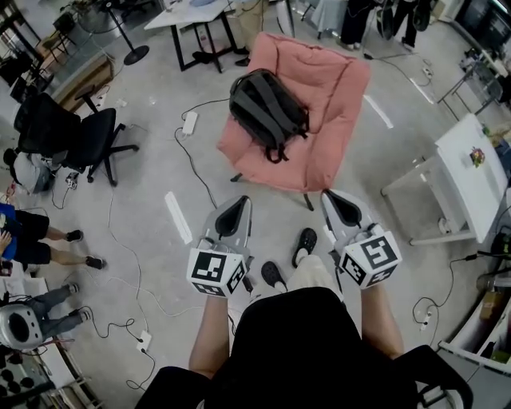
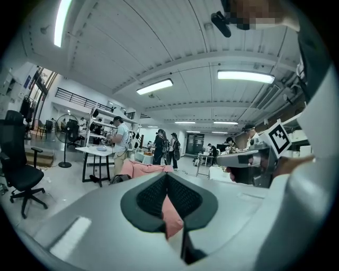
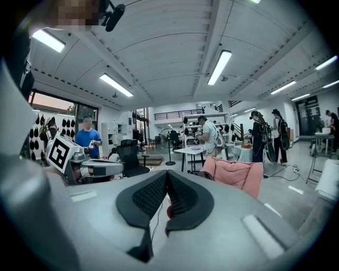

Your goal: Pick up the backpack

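Left gripper [image 2: 167, 177]: jaws closed, pad against pad, nothing gripped; only pink fabric from the chair beyond shows below the tips. Right gripper [image 3: 167, 174]: same, jaws together and empty.

In the head view we hold the two side by side, roughly level, tips forward, over bare floor; our black shoes [image 1: 304, 242] sit between them; each one's marker cube [image 1: 215, 272] faces back toward us.

The dark grey backpack [image 1: 267, 112] is ahead of both grippers and well apart from them; it lies on the seat of the pink padded armchair [image 1: 335, 88], offset to the chair's picture-left side, with a strap hanging toward the front edge; neither gripper touches it.

Further out: a white power strip [image 1: 190, 122] with its cable on the floor left of the armchair; a black office chair [image 1: 89, 137] further left; a white table [image 1: 471, 172] at right; a black-legged table [image 1: 196, 14] behind the armchair; both gripper views show people standing in the background.
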The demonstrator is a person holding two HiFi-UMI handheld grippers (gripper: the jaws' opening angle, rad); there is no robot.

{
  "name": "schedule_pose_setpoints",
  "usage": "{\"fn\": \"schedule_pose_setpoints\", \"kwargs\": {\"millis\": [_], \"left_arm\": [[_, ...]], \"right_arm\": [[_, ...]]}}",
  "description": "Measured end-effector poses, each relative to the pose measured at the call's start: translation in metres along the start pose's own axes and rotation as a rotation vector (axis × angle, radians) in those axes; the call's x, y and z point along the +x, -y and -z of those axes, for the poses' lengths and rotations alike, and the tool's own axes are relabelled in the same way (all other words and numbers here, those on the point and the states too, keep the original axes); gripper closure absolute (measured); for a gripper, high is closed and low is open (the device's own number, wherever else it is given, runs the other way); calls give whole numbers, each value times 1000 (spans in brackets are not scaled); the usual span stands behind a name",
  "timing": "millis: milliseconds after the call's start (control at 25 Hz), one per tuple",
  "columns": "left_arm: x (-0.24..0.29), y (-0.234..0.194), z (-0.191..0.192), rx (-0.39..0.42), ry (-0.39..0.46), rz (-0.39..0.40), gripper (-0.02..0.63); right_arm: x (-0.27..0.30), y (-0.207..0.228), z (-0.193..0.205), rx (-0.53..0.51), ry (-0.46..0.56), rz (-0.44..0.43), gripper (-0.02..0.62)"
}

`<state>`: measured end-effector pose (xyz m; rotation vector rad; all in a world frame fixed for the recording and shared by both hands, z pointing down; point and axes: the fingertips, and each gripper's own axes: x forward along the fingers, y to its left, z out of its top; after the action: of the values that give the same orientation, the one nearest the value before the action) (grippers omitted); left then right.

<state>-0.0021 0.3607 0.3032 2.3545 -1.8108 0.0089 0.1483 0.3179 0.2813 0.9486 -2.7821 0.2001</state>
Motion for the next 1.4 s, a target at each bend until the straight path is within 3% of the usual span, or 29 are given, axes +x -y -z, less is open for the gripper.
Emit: {"fn": "schedule_pose_setpoints", "kwargs": {"millis": [560,1400], "left_arm": [[36,-30,29,0,-99,-18,554],[199,-87,-12,48,-141,-43,456]], "right_arm": [[53,20,14,-21,-60,-49,584],[182,137,-31,-14,-60,-157,431]]}}
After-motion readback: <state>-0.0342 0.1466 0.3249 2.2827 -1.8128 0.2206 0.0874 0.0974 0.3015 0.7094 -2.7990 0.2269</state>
